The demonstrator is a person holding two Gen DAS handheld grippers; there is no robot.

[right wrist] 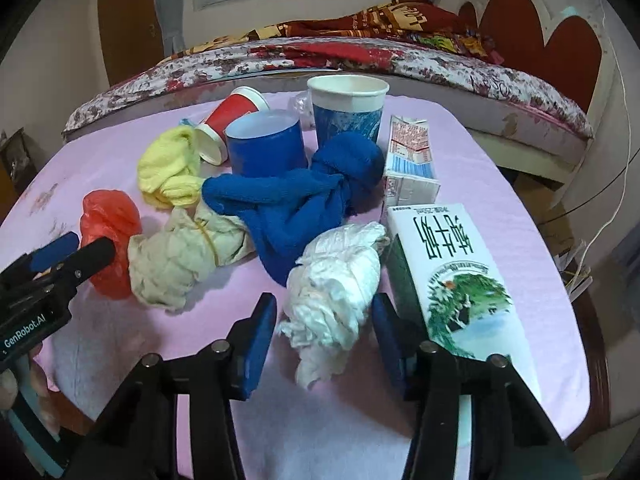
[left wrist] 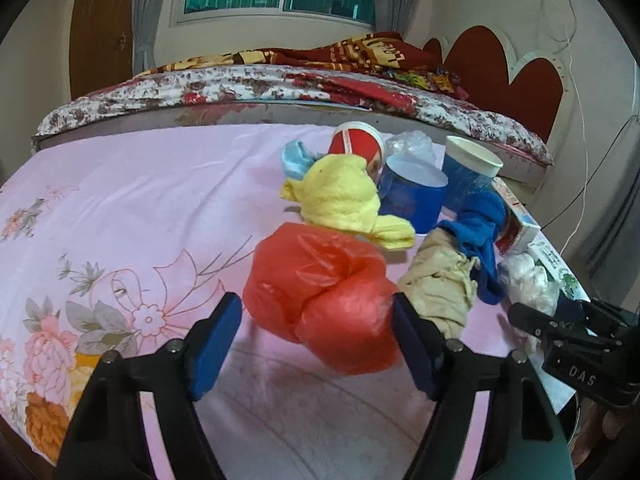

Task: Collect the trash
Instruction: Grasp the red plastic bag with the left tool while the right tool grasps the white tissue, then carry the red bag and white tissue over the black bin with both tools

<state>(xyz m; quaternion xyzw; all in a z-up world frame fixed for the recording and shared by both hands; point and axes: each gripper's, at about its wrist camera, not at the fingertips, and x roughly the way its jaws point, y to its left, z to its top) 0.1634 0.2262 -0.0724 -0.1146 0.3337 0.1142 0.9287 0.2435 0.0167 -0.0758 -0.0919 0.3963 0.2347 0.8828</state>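
While nearly every piece of trash sits uncollected on the pink flowered tablecloth, two hand-held grippers reach in from the near edge, each framing its own target. Seen from its own camera, the left gripper has its blue pads set around a crumpled red plastic bag; the right-hand pad touches the bag while the other stands just clear, so the bag is bracketed but not yet squeezed. Seen from the other camera, the right gripper straddles a wad of white tissue with its jaws at a middling width, a sliver of cloth showing on either side, so nothing is gripped there either. Behind these lie a knotted yellow rag, a beige bundle, a knotted blue rag, a tipped red cup, a blue tub, an upright blue paper cup, a small carton and a larger milk carton lying beside the tissue. No bin or bag for the trash is in view, so the job looks to be at its very start
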